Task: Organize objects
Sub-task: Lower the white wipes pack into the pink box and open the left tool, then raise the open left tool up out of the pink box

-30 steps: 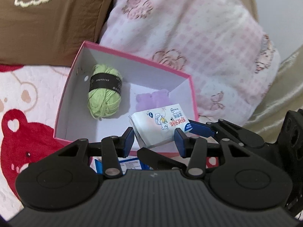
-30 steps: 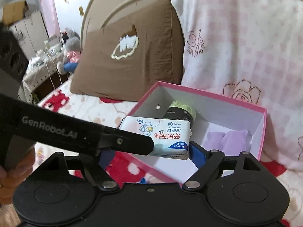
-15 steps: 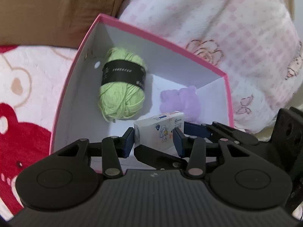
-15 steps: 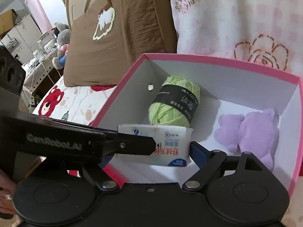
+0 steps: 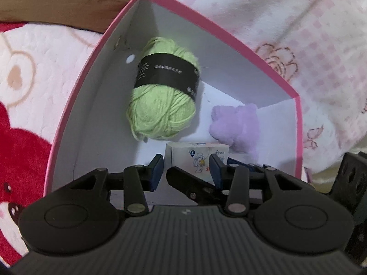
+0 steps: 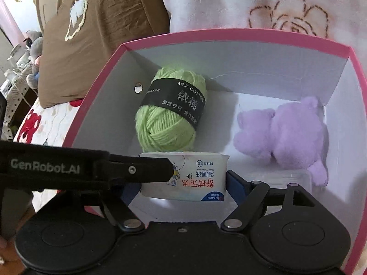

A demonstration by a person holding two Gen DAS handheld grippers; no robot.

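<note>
A pink-rimmed box (image 5: pixel 96 52) with white walls (image 6: pixel 229 39) lies on the bed. Inside are a green yarn ball (image 5: pixel 164 89) (image 6: pixel 169 112) with a black band and a purple plush toy (image 5: pixel 238 123) (image 6: pixel 291 133). My right gripper (image 6: pixel 183 178) is shut on a white tissue pack (image 6: pixel 188 178) and holds it low inside the box, in front of the yarn. My left gripper (image 5: pixel 187 170) is open just behind the pack (image 5: pixel 197 158), its jaws either side of the right gripper's finger, holding nothing.
A brown pillow (image 6: pixel 103 34) and a pink checked pillow (image 5: pixel 298 34) lean behind the box. A white blanket with red bears (image 5: pixel 25 105) covers the bed at the left. A cluttered table (image 6: pixel 18 64) stands far left.
Both grippers have moved forward and down over the box. The tissue pack has gone from above the front rim to low inside the box, near the yarn.
</note>
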